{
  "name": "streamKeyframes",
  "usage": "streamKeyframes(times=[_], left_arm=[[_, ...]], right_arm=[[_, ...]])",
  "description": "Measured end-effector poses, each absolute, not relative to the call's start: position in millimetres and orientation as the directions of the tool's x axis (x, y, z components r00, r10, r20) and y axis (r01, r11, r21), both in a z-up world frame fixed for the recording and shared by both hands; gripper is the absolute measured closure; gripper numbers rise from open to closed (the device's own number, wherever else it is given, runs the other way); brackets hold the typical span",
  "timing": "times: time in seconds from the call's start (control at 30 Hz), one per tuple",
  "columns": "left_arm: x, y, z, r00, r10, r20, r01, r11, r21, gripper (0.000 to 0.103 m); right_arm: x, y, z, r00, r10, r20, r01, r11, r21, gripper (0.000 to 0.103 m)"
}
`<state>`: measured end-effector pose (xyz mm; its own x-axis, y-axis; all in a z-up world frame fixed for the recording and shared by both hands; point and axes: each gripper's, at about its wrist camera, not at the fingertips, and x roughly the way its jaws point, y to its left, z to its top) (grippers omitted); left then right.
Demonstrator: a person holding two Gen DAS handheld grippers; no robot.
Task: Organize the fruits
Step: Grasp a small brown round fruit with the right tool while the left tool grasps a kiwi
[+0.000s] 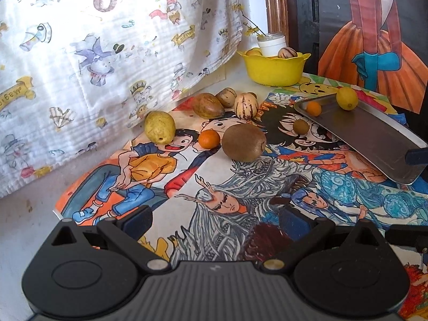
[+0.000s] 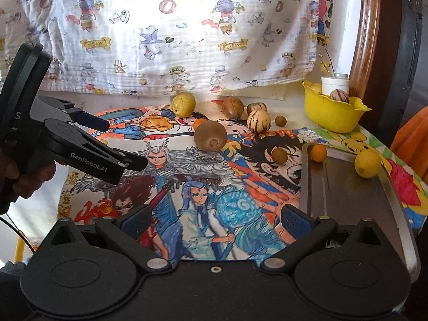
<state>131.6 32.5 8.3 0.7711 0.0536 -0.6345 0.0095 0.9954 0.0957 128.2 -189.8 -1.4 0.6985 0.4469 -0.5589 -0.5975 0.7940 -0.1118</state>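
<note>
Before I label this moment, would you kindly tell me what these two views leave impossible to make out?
- Yellow bowl: its wall hides most of its contents in both views; only a striped fruit and a white jar show above the rim.
- Metal tray: the near end is covered by the right tongs in the right view and cut off by the edge in the left.

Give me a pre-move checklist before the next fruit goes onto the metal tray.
1. Left hand-held gripper open and empty: ok.
2. Right hand-held gripper open and empty: ok.
3. Metal tray has free space, holding only a lemon and a small orange: ok.
4. Kiwi unobstructed from the front: ok.
5. Tray lying flat: cannot tell; it looks tilted in the left wrist view.
</note>
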Motion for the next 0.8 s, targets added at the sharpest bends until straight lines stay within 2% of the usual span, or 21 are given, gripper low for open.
streamKeyframes(times=[0.5, 0.8], left_arm=[[180.8, 29.4, 15.6, 0.79, 0.058, -0.61, 0.034, 0.99, 0.138, 0.0], [216.9, 26.1, 2.7, 0.782, 0.044, -0.622, 0.046, 0.991, 0.129, 0.0]], right_arm=[[189.9, -192.8, 17.6, 0.723, 0.448, -0.526, -0.644, 0.712, -0.28, 0.001], [244.8, -188.4, -0.4, 0.687, 0.461, -0.561, -0.69, 0.656, -0.306, 0.001]])
